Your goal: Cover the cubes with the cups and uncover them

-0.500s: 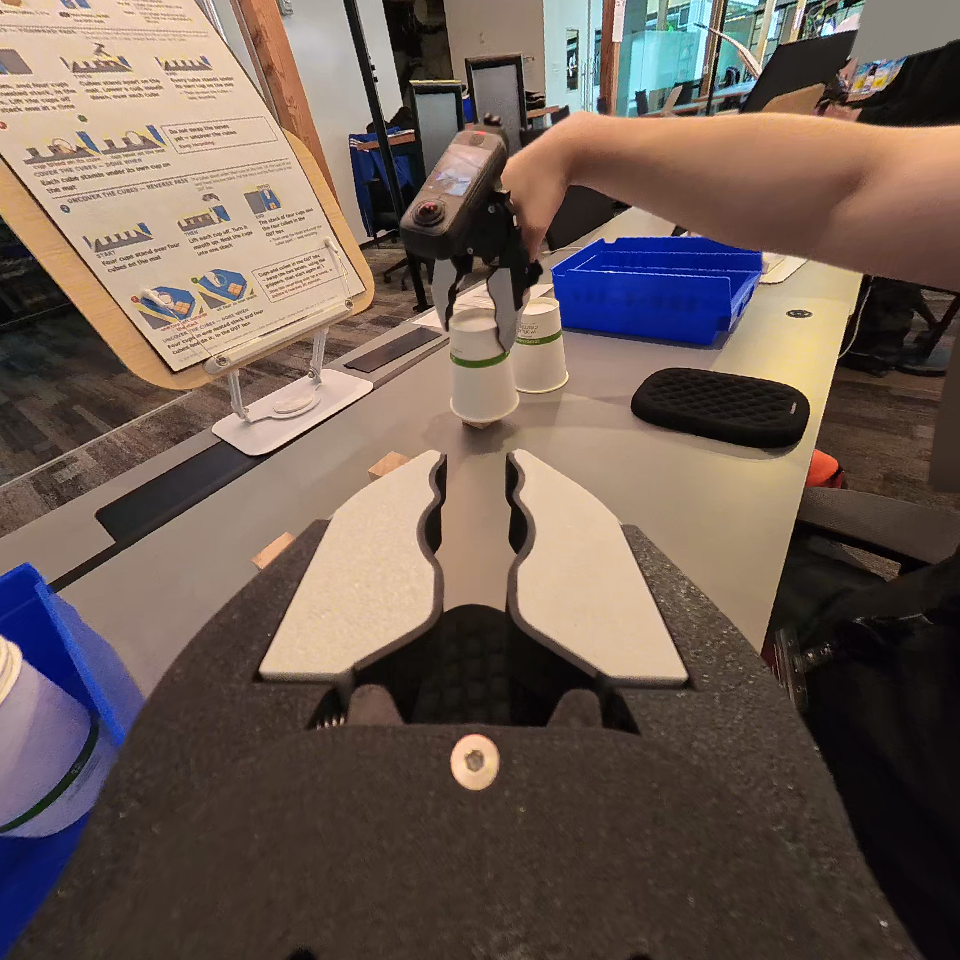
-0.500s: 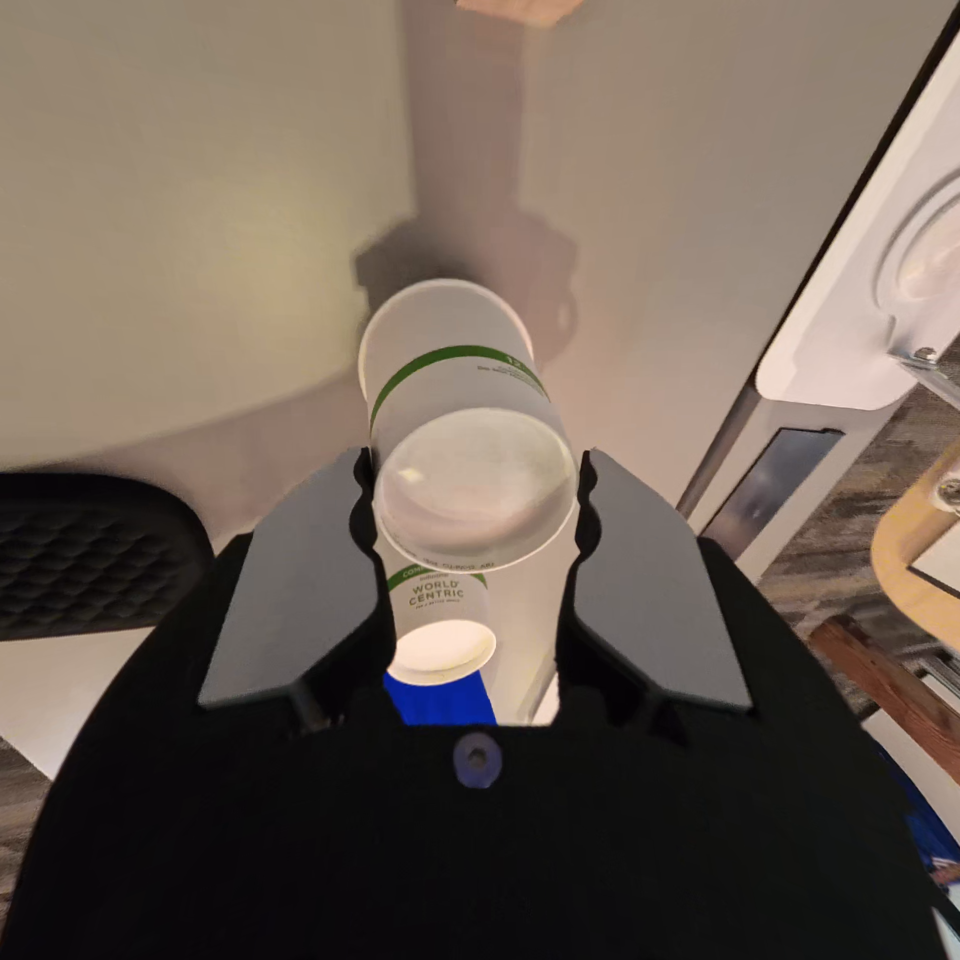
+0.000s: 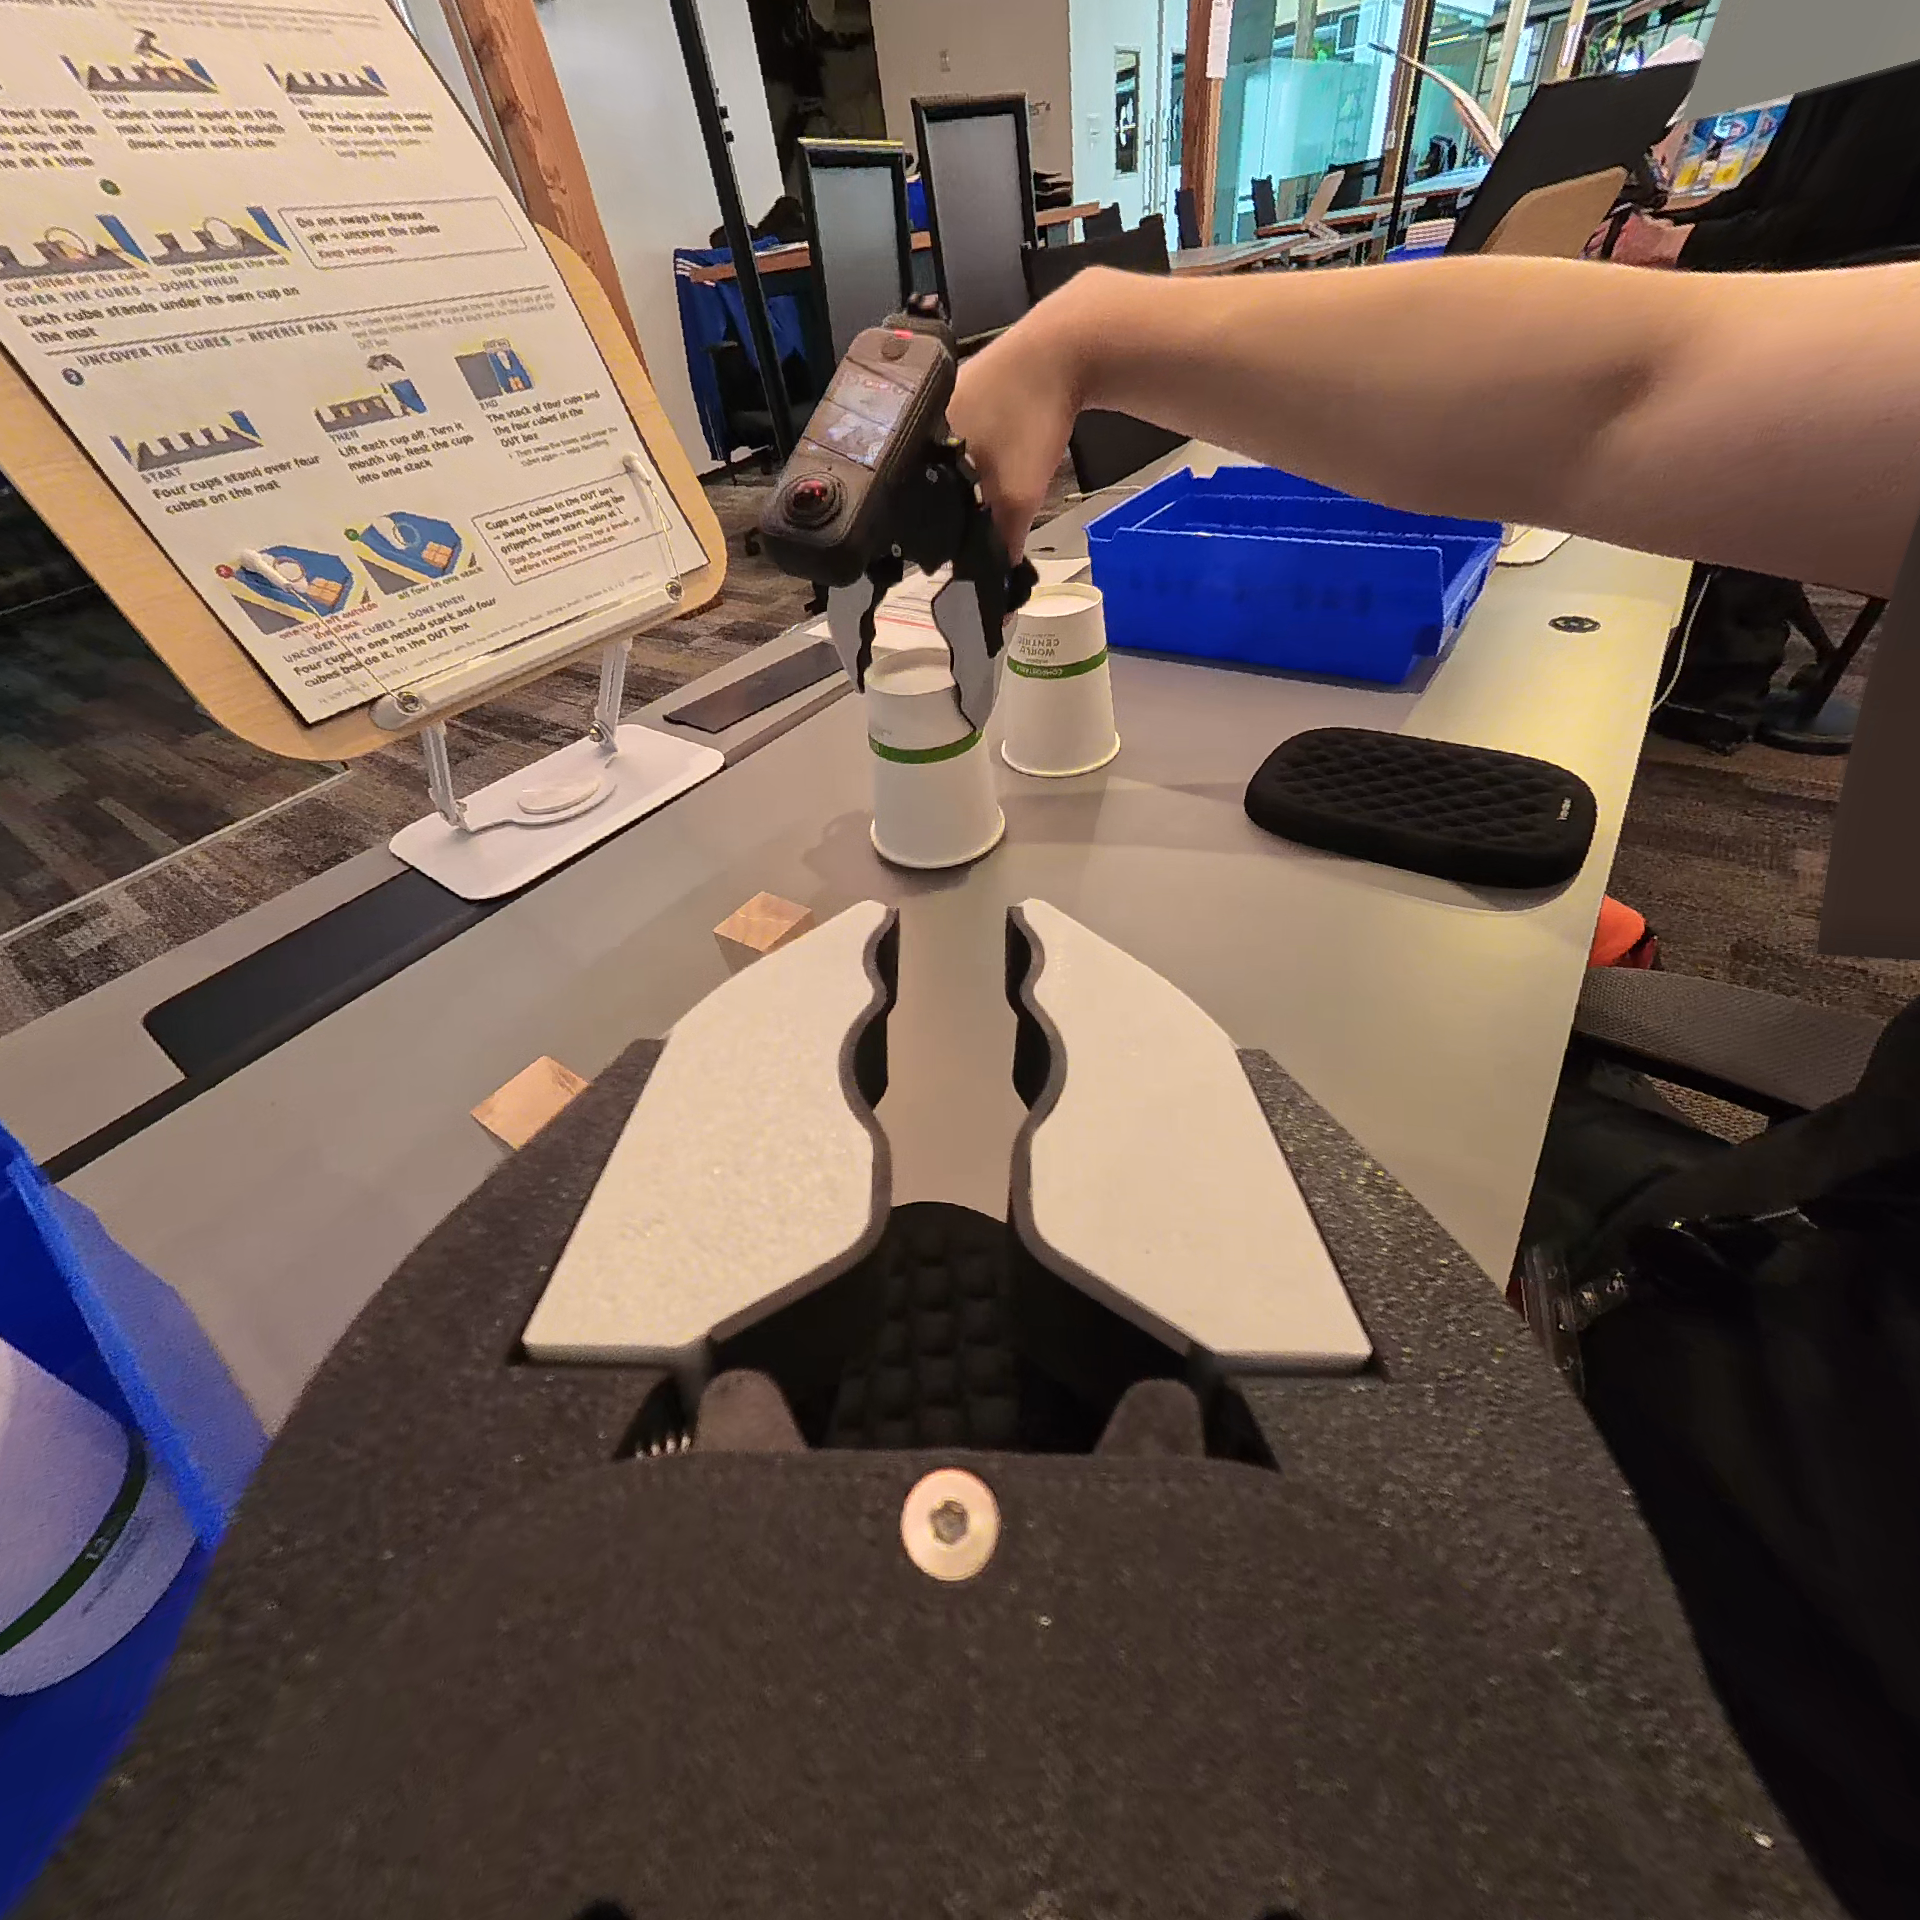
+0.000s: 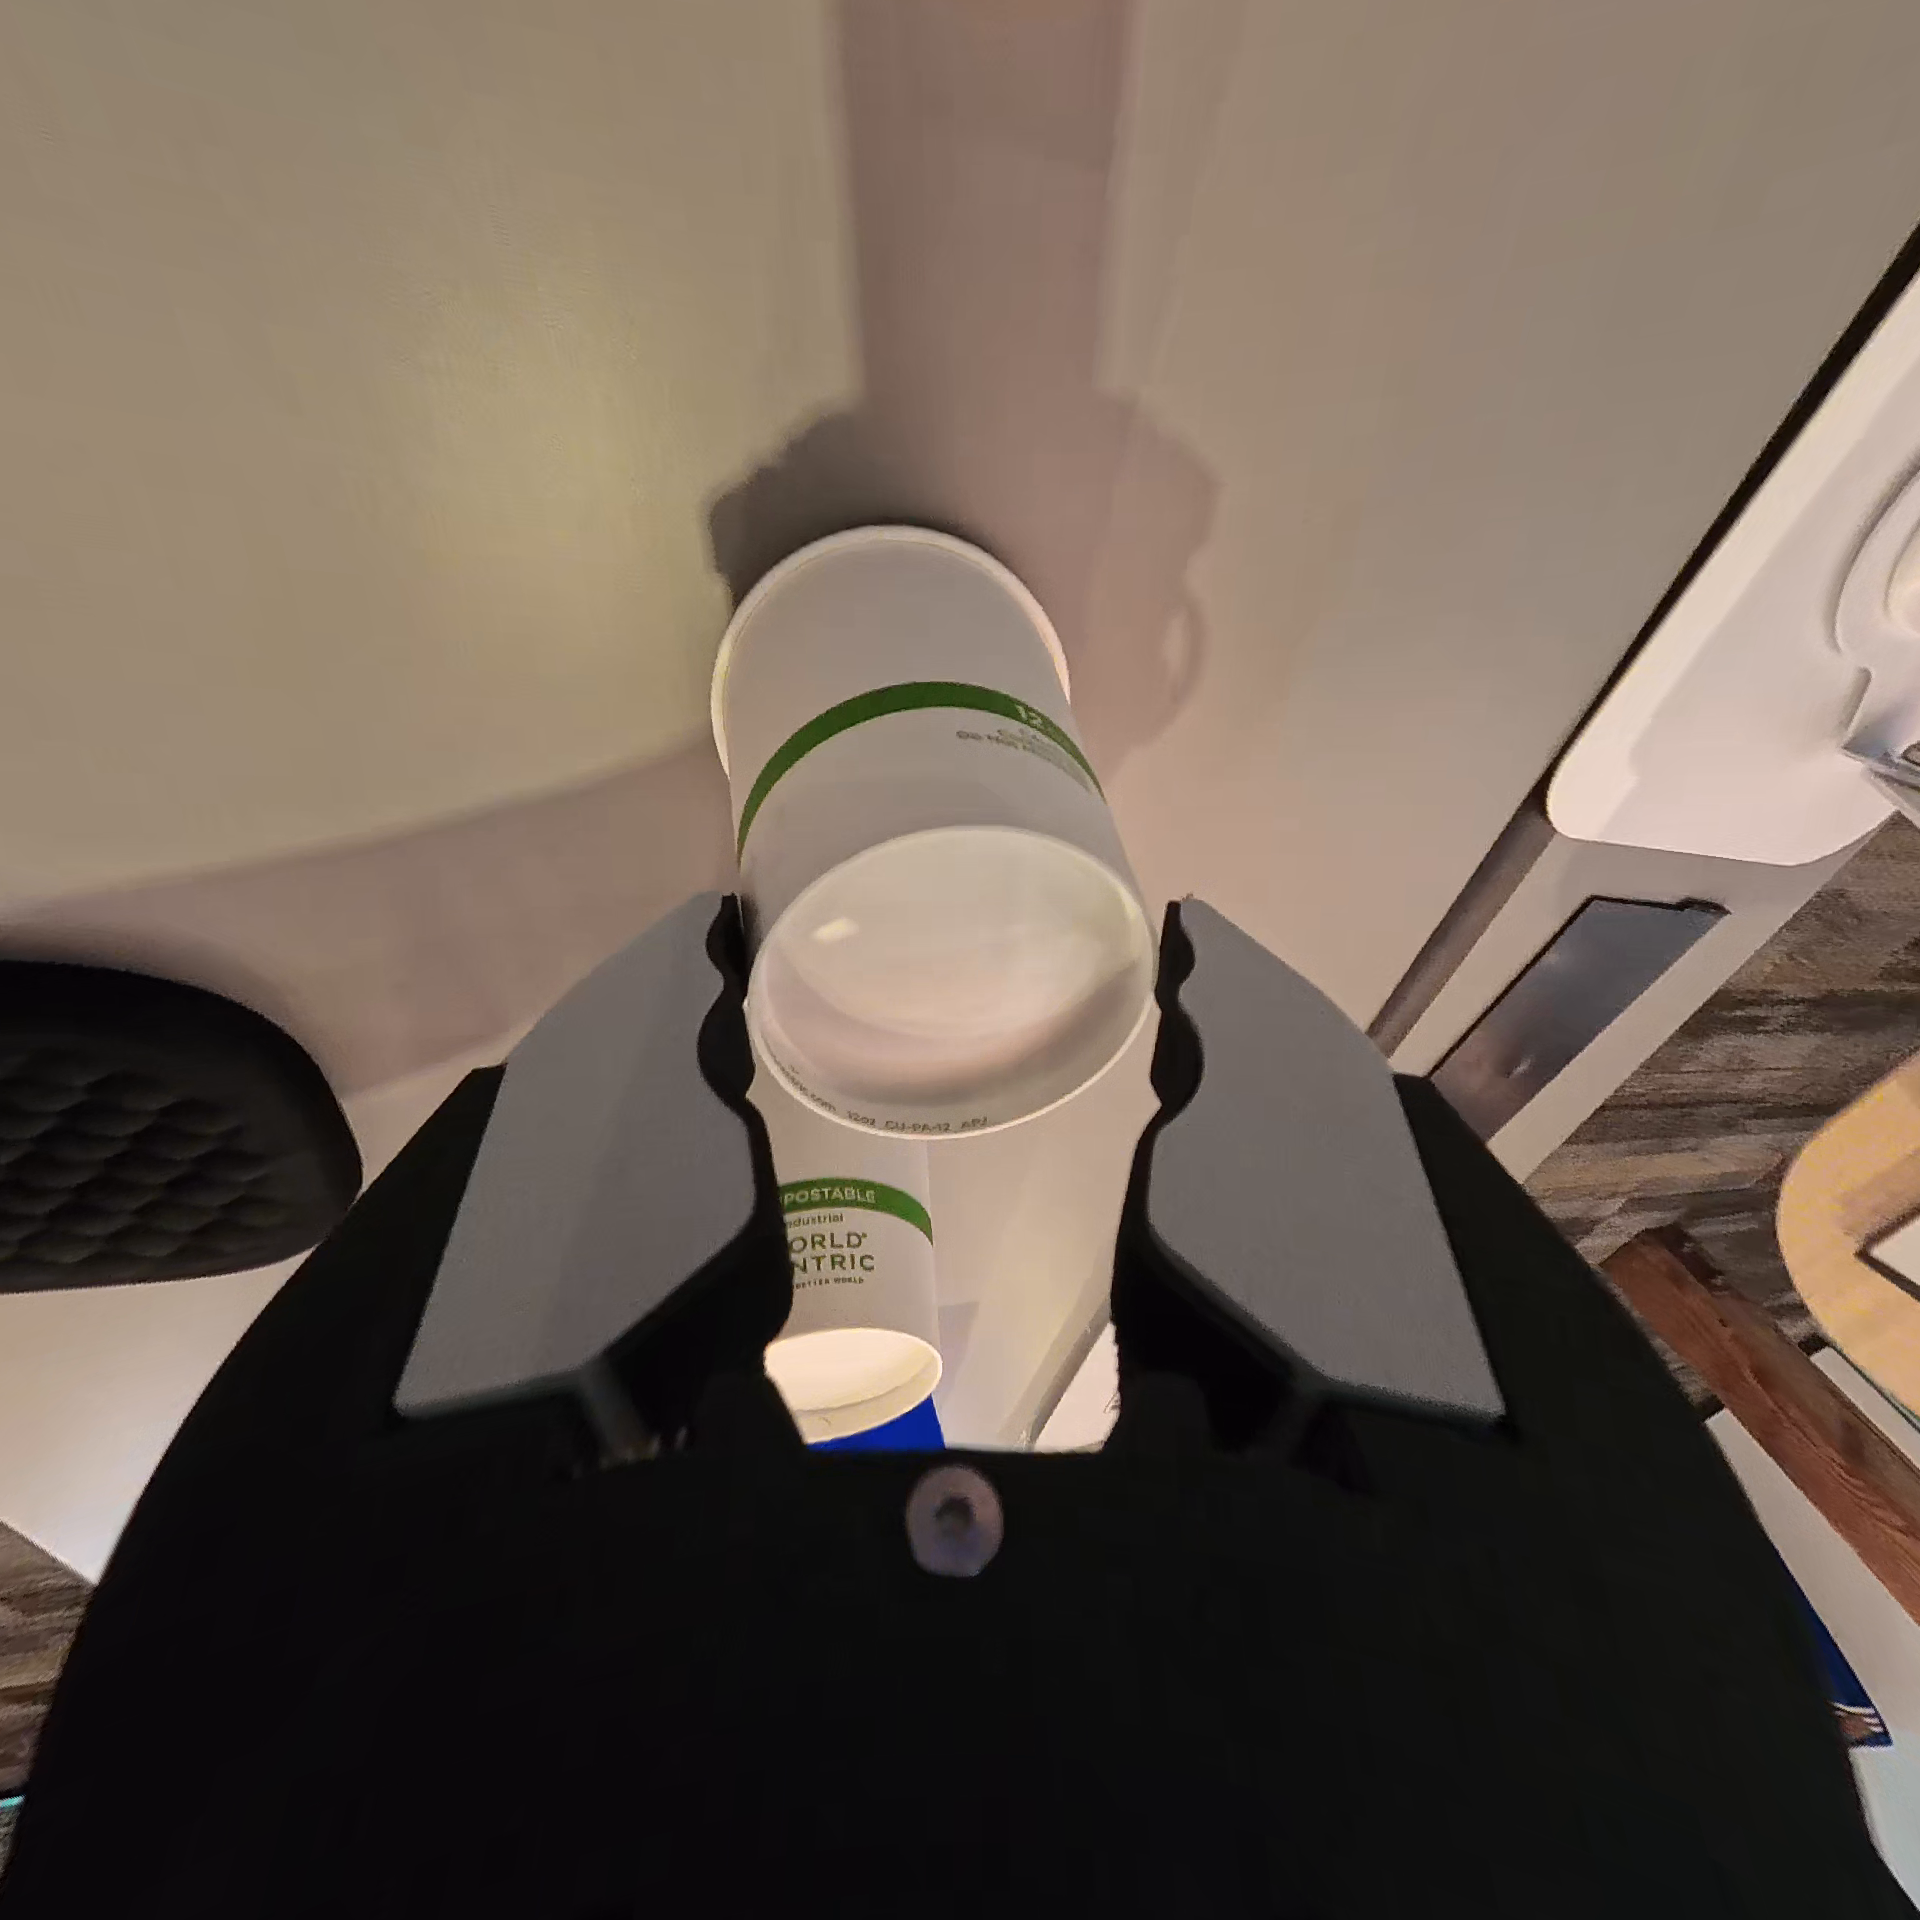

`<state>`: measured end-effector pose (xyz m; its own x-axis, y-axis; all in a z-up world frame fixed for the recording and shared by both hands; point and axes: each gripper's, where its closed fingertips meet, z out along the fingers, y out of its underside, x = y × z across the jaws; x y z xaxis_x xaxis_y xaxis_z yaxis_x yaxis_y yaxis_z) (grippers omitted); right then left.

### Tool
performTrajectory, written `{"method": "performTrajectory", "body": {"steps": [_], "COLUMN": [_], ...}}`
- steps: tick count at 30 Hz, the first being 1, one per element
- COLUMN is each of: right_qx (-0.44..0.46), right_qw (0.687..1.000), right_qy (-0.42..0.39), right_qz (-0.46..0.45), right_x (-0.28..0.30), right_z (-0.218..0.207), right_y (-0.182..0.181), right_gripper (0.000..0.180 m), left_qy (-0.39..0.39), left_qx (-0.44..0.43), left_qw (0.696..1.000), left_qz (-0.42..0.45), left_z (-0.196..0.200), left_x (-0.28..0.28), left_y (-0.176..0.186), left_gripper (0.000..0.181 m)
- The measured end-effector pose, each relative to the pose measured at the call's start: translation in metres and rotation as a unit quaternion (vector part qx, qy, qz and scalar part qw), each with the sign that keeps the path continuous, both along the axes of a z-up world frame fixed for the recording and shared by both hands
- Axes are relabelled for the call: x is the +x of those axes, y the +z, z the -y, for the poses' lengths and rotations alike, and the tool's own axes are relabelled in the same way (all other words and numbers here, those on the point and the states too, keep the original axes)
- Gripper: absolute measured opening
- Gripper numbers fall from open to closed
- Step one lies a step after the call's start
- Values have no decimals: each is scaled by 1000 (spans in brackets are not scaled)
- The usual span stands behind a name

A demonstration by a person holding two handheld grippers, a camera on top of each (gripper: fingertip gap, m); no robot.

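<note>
Since half a second ago the cup (image 3: 932, 774) has come down — its mouth, which hung just above the surface (image 3: 1299, 997) with a cube showing beneath it, now sits flat and the cube is out of sight. The right tongs (image 3: 914, 665) stand over the cup's upturned base; in the right wrist view their fingers (image 4: 623, 1122) flank the base, the left one about touching and a thin gap at the right, so they look slackened, though whether they have fully let go cannot be told. The left tongs (image 3: 951, 966) hang nearer the person, spread, pinching nothing.

The step in hand is the covering pass: a second cup (image 3: 1058, 681) already stands inverted just behind. Two cubes (image 3: 762, 920) (image 3: 528, 1099) lie bare on the surface — so the pass is about half done. Next, the right tongs should widen and rise straight up so the light cup is not dragged, then fetch a fresh cup from the blue bin (image 3: 94, 1403) at the left.
</note>
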<state>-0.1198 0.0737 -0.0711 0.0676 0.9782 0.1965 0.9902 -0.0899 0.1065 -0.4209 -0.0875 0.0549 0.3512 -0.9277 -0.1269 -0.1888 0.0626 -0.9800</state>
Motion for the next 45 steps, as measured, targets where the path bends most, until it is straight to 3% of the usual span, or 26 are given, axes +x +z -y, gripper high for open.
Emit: {"method": "performTrajectory", "body": {"steps": [9, 13, 16, 19, 21, 23, 25, 28, 29, 32, 35, 45], "right_qx": [38, 67, 126, 190, 222, 243, 262, 248, 254, 267, 257, 231], "right_qw": [999, 993, 972, 915, 849, 768, 692, 646, 647, 691, 725, 725], "right_qy": [1, 4, 7, 17, 44, 81, 118, 153, 160, 101, 99, 71], "right_qz": [-21, -94, -196, -356, -478, -586, -662, -705, -701, -664, -631, -645], "right_x": [-5, -15, -24, -43, -58, -67, -67, -61, -58, -43, -35, -21], "right_z": [-6, 2, 7, 24, 49, 82, 113, 147, 150, 133, 128, 111], "right_y": [4, 32, 76, 139, 185, 224, 247, 246, 244, 230, 206, 193], "right_gripper": [81, 82, 83, 82, 78, 61, 40, 39, 39, 39, 31, 32], "left_qy": [7, 26, 75, 155, 189, 196, 203, 213, 208, 197, 203, 216], "left_qx": [0, 6, 26, 58, 66, 54, 39, 25, 15, -16, -23, -74], "left_qw": [1000, 999, 994, 975, 958, 946, 930, 891, 882, 872, 867, 863], "left_qz": [-15, -29, -70, -146, -203, -254, -304, -399, -423, -449, -454, -450], "left_z": [-1, -8, -29, -71, -100, -123, -146, -181, -189, -208, -224, -241], "left_x": [-2, -14, -37, -72, -92, -102, -110, -127, -130, -129, -128, -137], "left_y": [2, 9, 11, 13, 13, 10, 2, -25, -36, -59, -69, -90], "left_gripper": [23, 26, 27, 27, 27, 26, 26, 25, 24, 22, 19, 9]}}
